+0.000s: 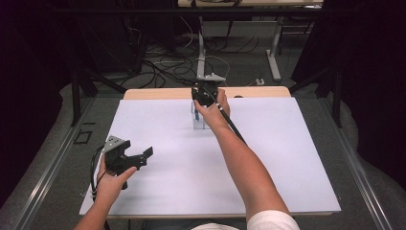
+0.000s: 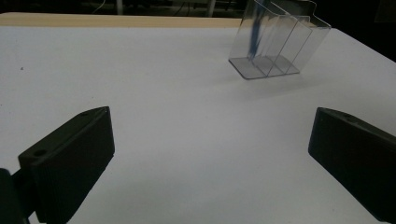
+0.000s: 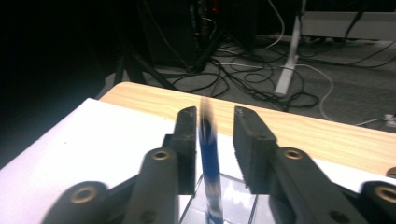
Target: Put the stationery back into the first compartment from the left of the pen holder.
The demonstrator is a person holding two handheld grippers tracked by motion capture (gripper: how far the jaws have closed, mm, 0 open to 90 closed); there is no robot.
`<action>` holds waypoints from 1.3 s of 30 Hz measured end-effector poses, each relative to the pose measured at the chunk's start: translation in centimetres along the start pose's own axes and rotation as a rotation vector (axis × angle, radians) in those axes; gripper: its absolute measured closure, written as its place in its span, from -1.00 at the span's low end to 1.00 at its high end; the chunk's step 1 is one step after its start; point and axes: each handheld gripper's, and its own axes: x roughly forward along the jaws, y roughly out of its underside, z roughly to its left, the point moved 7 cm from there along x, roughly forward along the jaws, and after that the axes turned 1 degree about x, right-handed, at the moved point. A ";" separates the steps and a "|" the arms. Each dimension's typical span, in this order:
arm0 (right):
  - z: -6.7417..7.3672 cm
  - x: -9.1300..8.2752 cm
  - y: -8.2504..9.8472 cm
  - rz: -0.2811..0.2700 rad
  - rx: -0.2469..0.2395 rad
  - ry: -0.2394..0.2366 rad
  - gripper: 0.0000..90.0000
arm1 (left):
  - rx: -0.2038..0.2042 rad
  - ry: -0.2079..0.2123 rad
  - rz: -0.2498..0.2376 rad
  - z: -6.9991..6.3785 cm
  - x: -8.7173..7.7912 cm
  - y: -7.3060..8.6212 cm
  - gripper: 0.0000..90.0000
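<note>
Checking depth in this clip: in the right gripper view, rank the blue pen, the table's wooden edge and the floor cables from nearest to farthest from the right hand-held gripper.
1. Blue pen, between the jaws.
2. Wooden edge, just beyond them.
3. Floor cables, behind the table.

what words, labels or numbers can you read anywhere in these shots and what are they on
None can be read.
Clear plastic holder: no print on its walls.
Blue pen between the right gripper jaws: blurred, any marking too smeared to tell.
Left gripper jaws: plain black, no text.
White table top: blank.
</note>
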 end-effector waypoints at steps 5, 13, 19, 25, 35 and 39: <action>-0.4 -0.7 -0.1 0.005 0.007 -0.031 0.28 | 0.004 -0.001 0.002 0.0 0.0 0.0 -0.99; -1.9 -2.1 -0.5 -0.008 -0.086 -0.015 -0.11 | 0.005 -0.003 0.006 0.0 0.0 0.1 -0.99; -3.3 -3.7 -0.8 0.017 -0.194 0.022 -0.41 | 0.004 -0.008 0.009 -0.1 0.1 0.2 -0.99; -4.5 -5.4 -1.5 0.001 -0.246 0.040 -0.61 | 0.010 -0.013 0.007 -0.1 0.2 0.1 -0.99; -6.3 -8.7 -1.4 0.056 -0.244 0.006 -0.67 | 0.013 -0.009 0.010 -0.2 0.2 0.2 -0.99; -6.7 -10.2 -1.3 0.047 -0.209 -0.019 -0.86 | 0.014 -0.008 0.013 -0.3 0.2 0.2 -0.99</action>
